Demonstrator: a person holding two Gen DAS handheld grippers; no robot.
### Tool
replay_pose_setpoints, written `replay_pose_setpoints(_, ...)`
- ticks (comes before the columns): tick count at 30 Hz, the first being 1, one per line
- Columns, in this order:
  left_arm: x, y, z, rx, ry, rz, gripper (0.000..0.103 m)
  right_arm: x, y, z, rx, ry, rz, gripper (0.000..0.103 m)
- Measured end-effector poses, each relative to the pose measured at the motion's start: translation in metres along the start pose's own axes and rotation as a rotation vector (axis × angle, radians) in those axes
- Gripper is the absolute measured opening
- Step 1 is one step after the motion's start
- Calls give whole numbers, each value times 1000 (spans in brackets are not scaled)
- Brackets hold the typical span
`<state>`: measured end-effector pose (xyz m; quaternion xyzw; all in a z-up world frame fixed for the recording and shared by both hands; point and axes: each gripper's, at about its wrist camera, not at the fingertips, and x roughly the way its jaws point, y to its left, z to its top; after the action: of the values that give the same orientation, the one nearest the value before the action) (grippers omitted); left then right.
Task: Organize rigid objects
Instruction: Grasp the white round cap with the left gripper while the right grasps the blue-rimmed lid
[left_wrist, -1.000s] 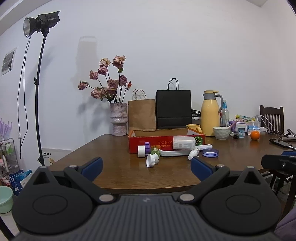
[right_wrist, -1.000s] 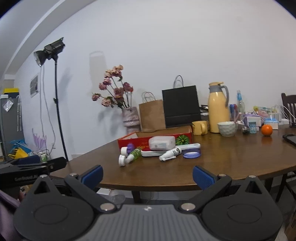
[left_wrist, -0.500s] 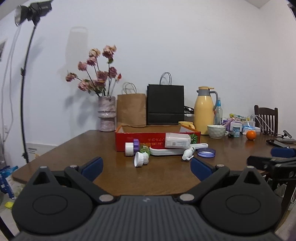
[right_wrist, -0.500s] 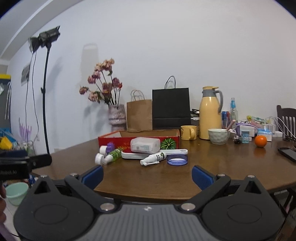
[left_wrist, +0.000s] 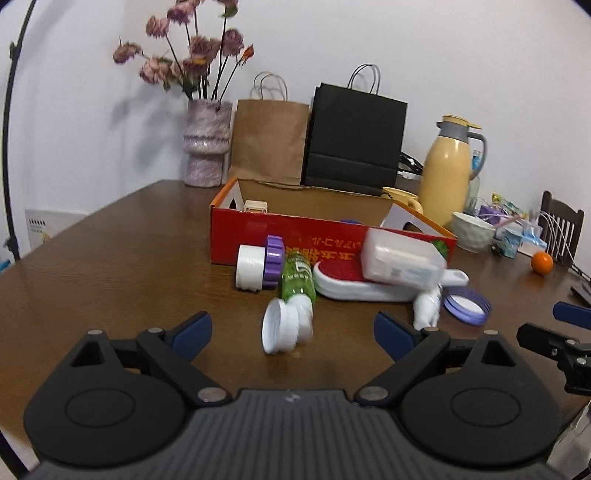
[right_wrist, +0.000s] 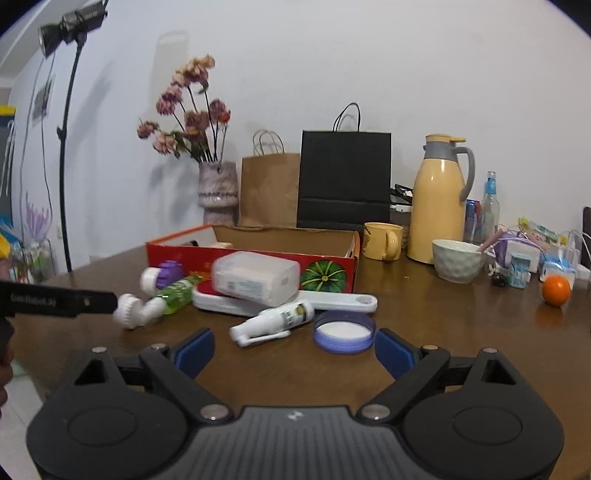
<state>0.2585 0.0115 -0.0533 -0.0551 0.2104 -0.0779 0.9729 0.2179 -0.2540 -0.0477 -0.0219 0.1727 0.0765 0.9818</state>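
Ahead of the left gripper (left_wrist: 291, 330), jaws wide but just narrowing with nothing between them, lies a green bottle (left_wrist: 295, 277) before the red box (left_wrist: 295, 236). The right gripper (right_wrist: 293, 350), likewise unclenched and narrowing, faces a white spray bottle (right_wrist: 273, 321) and purple lid (right_wrist: 343, 332).

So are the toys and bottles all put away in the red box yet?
Hardly. The red box has only a small pale thing or two inside. Nothing is in hand: the left gripper and right gripper are open. The green bottle, white spray bottle, purple lid and others remain outside.
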Motion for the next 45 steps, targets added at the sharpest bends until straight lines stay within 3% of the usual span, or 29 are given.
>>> replay_pose_setpoints(4,28,2,10,15,70,50,91,38,-22,12,31,68,1,88)
replay_pose_setpoints(7,40,13,12,-50,92,58,91,65,-39,16,66,123,-3,86)
replay_pose_setpoints(10,48,19,12,-34,99,108,83,88,-51,16,99,182,-5,84)
replay_pose_setpoints(13,51,18,14,-28,107,83,78,104,-54,18,104,223,-1,83)
replay_pose_setpoints(16,58,14,17,-20,140,43,60,118,-51,20,79,263,-10,82)
replay_pose_setpoints(19,60,12,17,-37,167,-15,33,126,-47,21,61,286,1,77)
replay_pose_setpoints(24,57,10,14,-55,150,-9,30,130,-44,21,47,304,6,71)
replay_pose_setpoints(25,55,11,15,-57,145,-4,27,130,-45,21,53,309,7,66)
replay_pose_setpoints(27,51,11,17,-38,126,11,16,130,-46,21,65,314,12,66)
replay_pose_setpoints(36,39,16,13,-42,133,20,15,117,-42,20,58,293,18,65)
replay_pose_setpoints(45,-1,-11,19,0,75,-39,15,60,-16,24,-1,222,55,65)
